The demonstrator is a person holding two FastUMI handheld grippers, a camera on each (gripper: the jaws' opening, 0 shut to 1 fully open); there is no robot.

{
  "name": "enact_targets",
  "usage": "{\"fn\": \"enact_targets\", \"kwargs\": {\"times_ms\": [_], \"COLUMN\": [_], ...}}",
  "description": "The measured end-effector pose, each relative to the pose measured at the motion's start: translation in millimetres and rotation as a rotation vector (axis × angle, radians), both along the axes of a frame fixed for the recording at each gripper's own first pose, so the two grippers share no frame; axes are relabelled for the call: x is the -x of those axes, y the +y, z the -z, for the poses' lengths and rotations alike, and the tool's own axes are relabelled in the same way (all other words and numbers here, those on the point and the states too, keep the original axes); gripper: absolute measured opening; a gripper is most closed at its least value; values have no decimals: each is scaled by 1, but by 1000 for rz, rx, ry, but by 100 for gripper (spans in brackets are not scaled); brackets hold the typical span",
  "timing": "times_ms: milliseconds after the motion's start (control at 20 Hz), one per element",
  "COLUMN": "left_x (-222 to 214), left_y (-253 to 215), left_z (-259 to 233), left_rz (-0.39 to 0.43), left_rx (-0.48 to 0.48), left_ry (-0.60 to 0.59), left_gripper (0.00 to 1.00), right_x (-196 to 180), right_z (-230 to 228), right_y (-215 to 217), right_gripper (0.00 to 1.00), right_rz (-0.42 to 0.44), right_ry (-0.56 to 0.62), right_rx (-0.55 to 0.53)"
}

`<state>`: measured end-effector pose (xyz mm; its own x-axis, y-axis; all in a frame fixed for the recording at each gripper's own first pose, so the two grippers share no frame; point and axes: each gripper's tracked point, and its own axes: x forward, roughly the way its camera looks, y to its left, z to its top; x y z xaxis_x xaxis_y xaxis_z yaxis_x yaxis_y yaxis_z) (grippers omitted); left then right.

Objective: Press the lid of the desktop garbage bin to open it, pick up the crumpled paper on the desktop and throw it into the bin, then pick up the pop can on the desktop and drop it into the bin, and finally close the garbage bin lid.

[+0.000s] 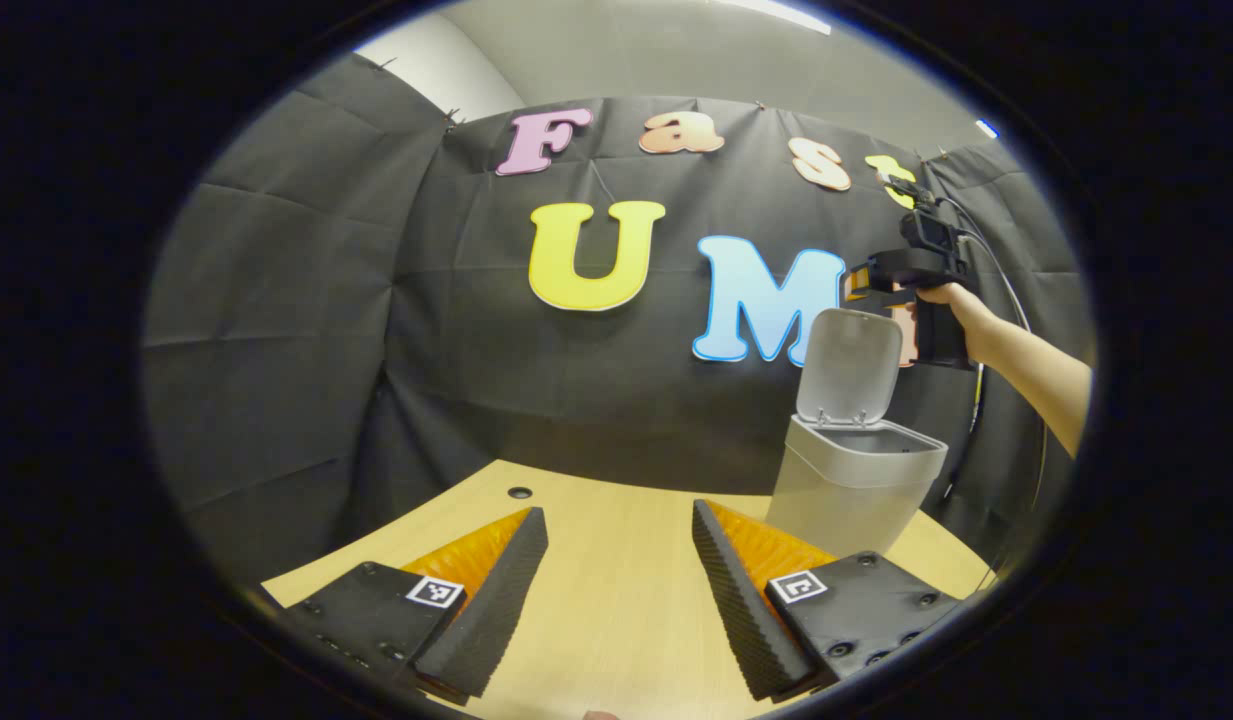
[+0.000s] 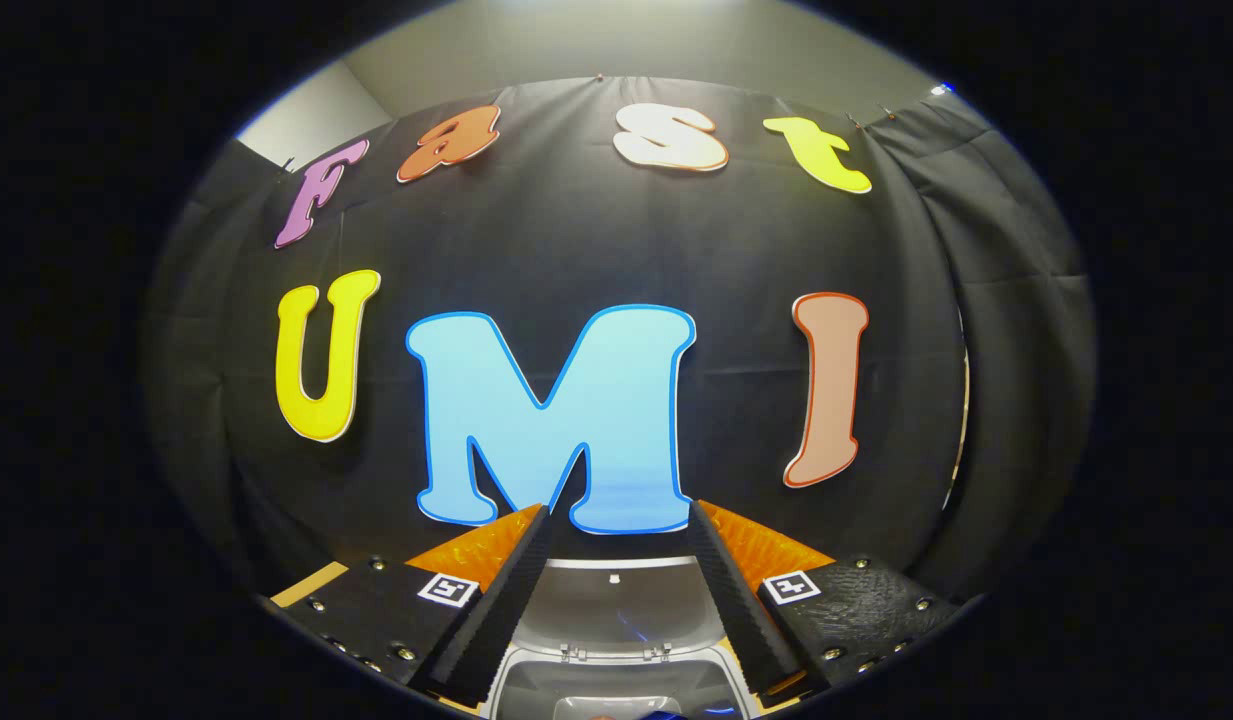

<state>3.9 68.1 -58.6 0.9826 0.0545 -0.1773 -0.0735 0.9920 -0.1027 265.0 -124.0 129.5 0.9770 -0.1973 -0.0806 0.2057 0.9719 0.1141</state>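
One garbage bin stands open, lid raised, contents unclear.

Both views face the bin from different heights.

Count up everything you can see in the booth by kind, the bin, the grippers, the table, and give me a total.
Garbage bin, lid up: 1
Grippers: 2, the left gripper low over the table with jaws apart, the right gripper above the bin with jaws apart
Wooden table: 1
Person's hand holding the right gripper: 1
Total: 5
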Motion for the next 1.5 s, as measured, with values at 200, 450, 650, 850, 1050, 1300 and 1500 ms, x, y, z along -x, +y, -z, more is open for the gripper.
{"fn": "enact_targets", "kwargs": {"times_ms": [200, 450, 650, 850, 1050, 1300, 1500], "left_x": [2, 2, 6, 11, 13, 18, 21], "left_y": [4, 1, -2, -9, -18, -25, -21], "left_z": [-2, 0, 4, 11, 12, 9, 9], "left_rz": [-11, -1, 9, 29, 50, 70, 70], "left_rx": [-19, -28, -25, -31, -23, -29, -34], "left_ry": [-5, -7, -2, 9, 13, 9, 11], "left_gripper": [96, 96, 96, 96, 96, 96, 95], "right_x": [0, 11, 27, 46, 64, 89, 101], "right_z": [11, 13, 16, 23, 33, 53, 97], "right_y": [1, 5, 9, 15, 19, 27, 32], "right_gripper": [89, 89, 89, 89, 89, 89, 89], "right_rz": [-6, -22, -19, -32, -64, -111, -138], "right_ry": [30, 20, -10, -19, 5, 57, 174], "right_rx": [-3, 4, 24, 39, 22, -1, -51]}}
